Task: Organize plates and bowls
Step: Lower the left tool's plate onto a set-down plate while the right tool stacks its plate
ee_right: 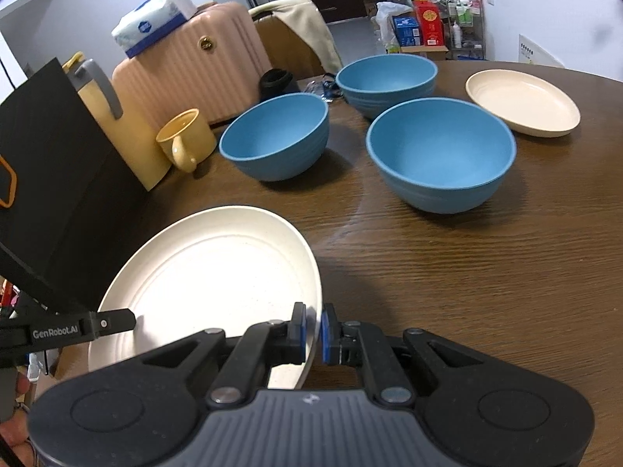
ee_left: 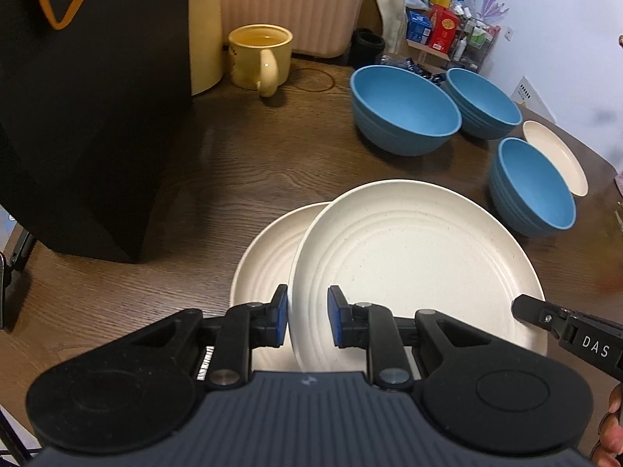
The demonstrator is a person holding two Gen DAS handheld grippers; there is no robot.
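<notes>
Plate [ee_right: 210, 284] between both grippers' pads

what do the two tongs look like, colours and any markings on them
Both match: the left tongs and right tongs have black linkage arms, blue pads on the fingertips, silver pivot pins, round black discs either side and a ribbed dark grey body. From the opposite camera, white lettering shows on their sides: "DAS" on the right, "GenRobot.AI" on the left.

A yellow mug [ee_left: 260, 57] stands beside a black box [ee_left: 85, 116], near a pink suitcase [ee_right: 194, 66].
</notes>
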